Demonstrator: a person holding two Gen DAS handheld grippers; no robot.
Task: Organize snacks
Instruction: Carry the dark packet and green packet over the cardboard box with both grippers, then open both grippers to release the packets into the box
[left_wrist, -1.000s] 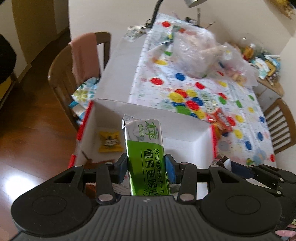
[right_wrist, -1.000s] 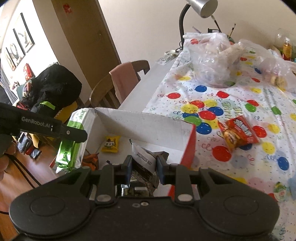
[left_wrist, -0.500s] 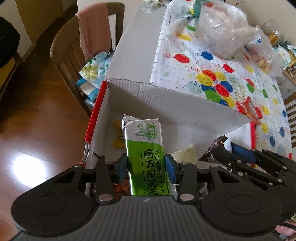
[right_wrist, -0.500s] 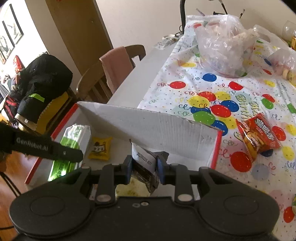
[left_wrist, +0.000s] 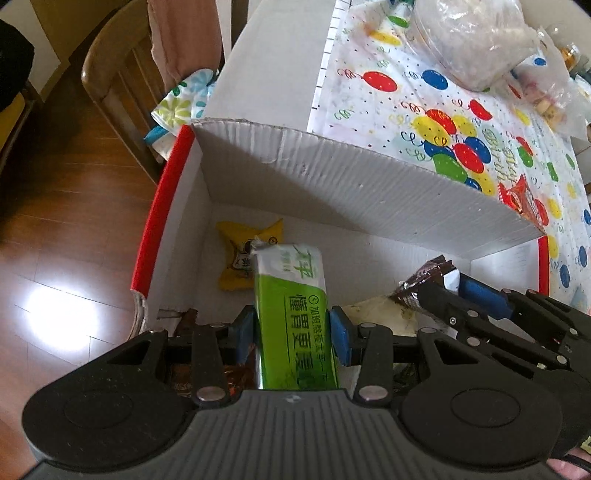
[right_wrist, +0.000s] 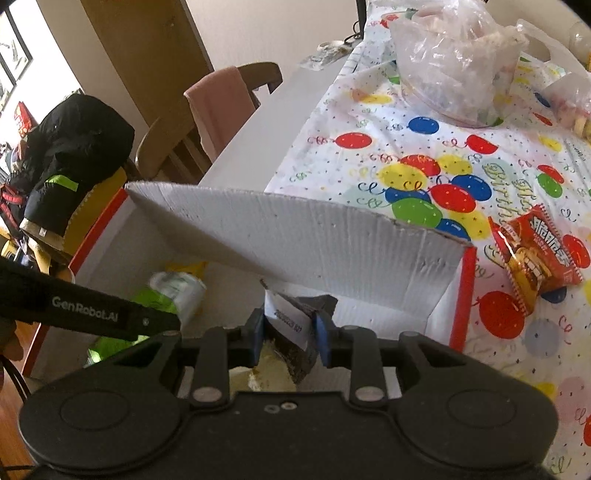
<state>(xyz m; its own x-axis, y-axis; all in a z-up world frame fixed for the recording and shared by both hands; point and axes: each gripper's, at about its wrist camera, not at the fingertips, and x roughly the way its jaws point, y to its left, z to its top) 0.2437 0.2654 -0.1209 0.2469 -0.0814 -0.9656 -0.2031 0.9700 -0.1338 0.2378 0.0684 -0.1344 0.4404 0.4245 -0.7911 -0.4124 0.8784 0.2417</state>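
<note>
My left gripper (left_wrist: 291, 334) is shut on a green and white snack pack (left_wrist: 293, 306), held low inside the white cardboard box (left_wrist: 332, 184) with red edges. A yellow snack packet (left_wrist: 238, 251) lies on the box floor just past the pack's tip. My right gripper (right_wrist: 289, 334) is shut on a dark brown wrapper with a white date label (right_wrist: 291, 319), also inside the box, to the right of the left gripper. That wrapper (left_wrist: 424, 280) and the right gripper's fingers (left_wrist: 476, 291) show at the right of the left wrist view. The green pack (right_wrist: 173, 291) shows blurred in the right wrist view.
A red snack bag (right_wrist: 535, 254) lies on the balloon-print tablecloth (right_wrist: 424, 147) right of the box. Clear plastic bags of food (right_wrist: 458, 66) sit further back. A wooden chair with a pink cloth (right_wrist: 218, 107) stands left of the table, above wood floor (left_wrist: 55, 240).
Both grippers have come down into the box with their snacks. The box's far wall now stands higher in both views and the yellow packet is closer.
</note>
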